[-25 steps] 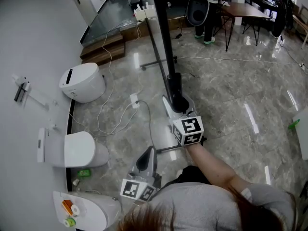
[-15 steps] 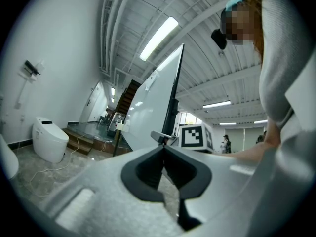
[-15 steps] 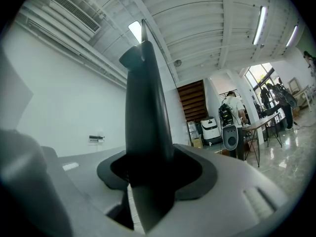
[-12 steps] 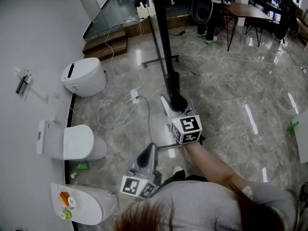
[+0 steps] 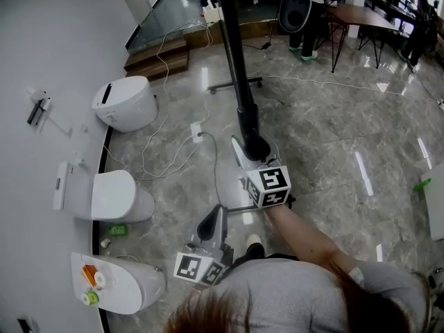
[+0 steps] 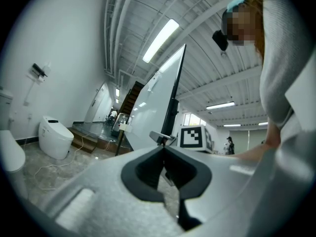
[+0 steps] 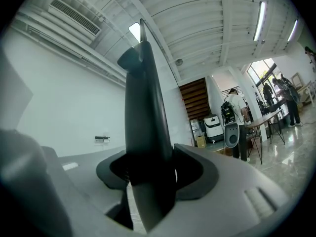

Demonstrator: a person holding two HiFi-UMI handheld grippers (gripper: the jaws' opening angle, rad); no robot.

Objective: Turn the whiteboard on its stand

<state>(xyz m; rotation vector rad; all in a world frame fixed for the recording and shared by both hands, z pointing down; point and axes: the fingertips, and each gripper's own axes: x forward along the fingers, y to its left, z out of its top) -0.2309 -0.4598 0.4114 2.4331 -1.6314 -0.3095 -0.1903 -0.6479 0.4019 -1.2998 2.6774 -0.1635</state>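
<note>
Whiteboard (image 5: 232, 47): upright on its stand, seen edge-on from the head view; black frame edge runs down into R gripper's jaws.
R fingers (image 7: 193, 171): closed on whiteboard's black edge, one pad each side; the edge fills the gap.
R gripper (image 5: 255, 150): at whiteboard's near end, low on the edge, pointing abt level; its marker cube (image 5: 269, 186) is just behind, person's forearm (image 5: 305, 234) behind that.
L fingers (image 6: 142, 174): tips together, nothing btwn them.
L gripper (image 5: 219, 214): near whiteboard's near end, on its left side, apart from it and from R gripper; touches nothing.
L gripper view: whiteboard (image 6: 154, 107) shows its white face w/ black edge on the right; R gripper's cube is just beside that edge.
Stand feet: dark bar (image 5: 236, 84) on the floor under whiteboard's far part; 2nd bar (image 5: 244, 212) under its near end.
Floor (image 5: 333, 137): glossy grey marble under whiteboard.
Cables (image 5: 170, 161): white, loose on the floor left of whiteboard, w/ socket block (image 5: 196, 129).
Toilets (image 5: 125, 103): three along the wall, well left of whiteboard.
Table (image 5: 361, 16): beyond whiteboard, to its right; a person (image 5: 309, 30) stands btwn the two.
</note>
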